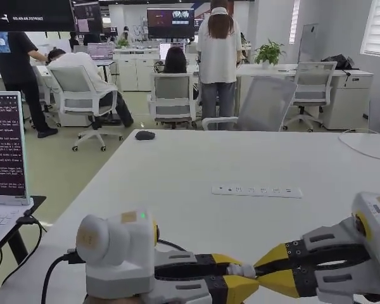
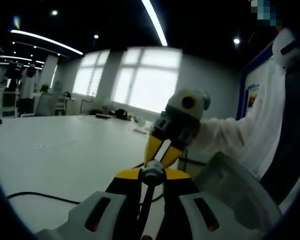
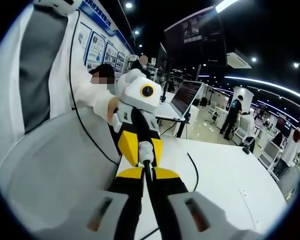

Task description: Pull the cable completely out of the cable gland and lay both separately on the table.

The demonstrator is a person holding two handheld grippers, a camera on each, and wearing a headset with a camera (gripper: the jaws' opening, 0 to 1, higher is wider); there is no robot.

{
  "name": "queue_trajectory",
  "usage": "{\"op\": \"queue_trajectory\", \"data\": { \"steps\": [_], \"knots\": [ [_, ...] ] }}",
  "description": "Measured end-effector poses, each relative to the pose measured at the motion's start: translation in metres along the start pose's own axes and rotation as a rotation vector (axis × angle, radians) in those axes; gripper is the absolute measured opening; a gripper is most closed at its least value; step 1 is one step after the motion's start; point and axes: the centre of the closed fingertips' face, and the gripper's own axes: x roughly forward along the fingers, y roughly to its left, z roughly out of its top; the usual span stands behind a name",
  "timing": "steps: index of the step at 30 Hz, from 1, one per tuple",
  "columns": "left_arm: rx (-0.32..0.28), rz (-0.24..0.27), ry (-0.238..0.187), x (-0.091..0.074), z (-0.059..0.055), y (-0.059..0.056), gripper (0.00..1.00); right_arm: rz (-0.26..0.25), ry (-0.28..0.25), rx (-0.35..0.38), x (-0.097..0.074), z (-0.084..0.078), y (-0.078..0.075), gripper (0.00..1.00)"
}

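Observation:
Low over the near edge of the white table (image 1: 240, 158), my two grippers meet tip to tip. The left gripper (image 1: 238, 273) is shut on a small white cable gland (image 1: 240, 270), which sits between its yellow tips (image 2: 152, 175) in the left gripper view. A black cable (image 3: 149, 182) comes out of the gland (image 3: 145, 150) and runs between the jaws of my right gripper (image 3: 146, 172), which is shut on it. In the head view the right gripper (image 1: 261, 271) comes in from the right. More black cable (image 1: 171, 244) trails on the table behind the left gripper.
A white power strip (image 1: 256, 190) lies mid-table, with a black mouse (image 1: 144, 135) further back. A laptop (image 1: 3, 158) stands on a stand off the table's left edge. A white chair back (image 3: 50, 165) is close behind the grippers. Chairs, desks and people fill the room beyond.

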Motion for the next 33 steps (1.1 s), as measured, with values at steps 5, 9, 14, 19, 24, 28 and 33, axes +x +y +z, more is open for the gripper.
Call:
{"op": "queue_trajectory", "data": {
  "steps": [5, 9, 14, 19, 24, 28, 33],
  "knots": [
    [-0.006, 0.006, -0.006, -0.001, 0.001, 0.002, 0.17, 0.000, -0.006, 0.002, -0.002, -0.001, 0.000, 0.03],
    [-0.010, 0.014, -0.013, -0.002, 0.002, 0.004, 0.17, -0.011, -0.003, 0.009, -0.005, -0.002, -0.002, 0.03],
    [-0.018, 0.025, -0.023, -0.003, 0.004, 0.007, 0.17, -0.036, -0.001, 0.028, -0.012, -0.006, -0.006, 0.03],
    [-0.018, 0.032, -0.027, -0.004, 0.005, 0.008, 0.17, -0.065, 0.006, 0.051, -0.022, -0.013, -0.007, 0.04],
    [-0.015, 0.033, -0.029, -0.005, 0.006, 0.008, 0.17, -0.088, 0.005, 0.077, -0.034, -0.020, -0.010, 0.04],
    [-0.011, 0.033, -0.024, -0.005, 0.005, 0.008, 0.17, -0.100, 0.005, 0.092, -0.035, -0.021, -0.009, 0.04],
    [-0.006, 0.030, -0.020, -0.005, 0.004, 0.007, 0.17, -0.103, 0.005, 0.105, -0.033, -0.023, -0.008, 0.04]
  ]
}}
